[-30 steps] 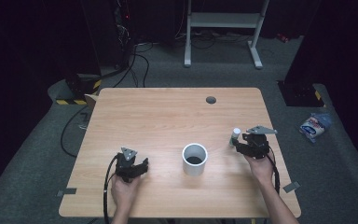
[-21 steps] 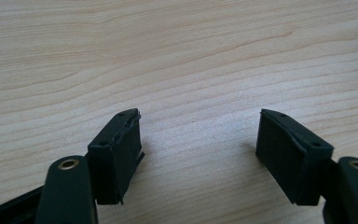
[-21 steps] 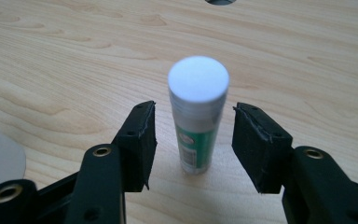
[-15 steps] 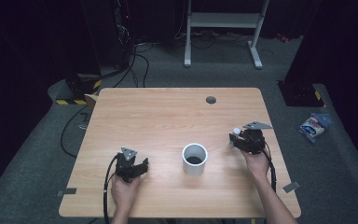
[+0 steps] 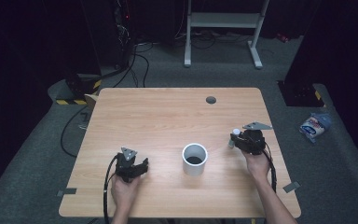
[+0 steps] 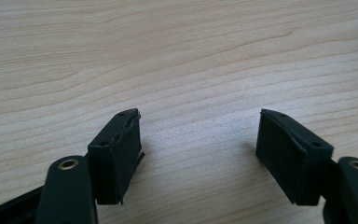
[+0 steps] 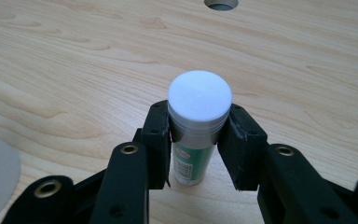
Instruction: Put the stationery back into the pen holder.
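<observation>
We've just closed the right gripper [image 7: 198,154] on the upright tube [image 7: 196,135]; left gripper [image 6: 198,154] gapes empty. Next, probably lift toward the cup [image 5: 195,159].

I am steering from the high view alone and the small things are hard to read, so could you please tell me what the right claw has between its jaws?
Observer: The right claw is shut on a small tube with a white cap, standing upright on the table; its jaws have just been closing.
Operator: Thank you. Where do the pads sit on it?
Observer: They press just under the cap, on either side.
Operator: And is the left claw holding anything?
Observer: No, the left claw is open, with bare wood between its jaws.
</observation>
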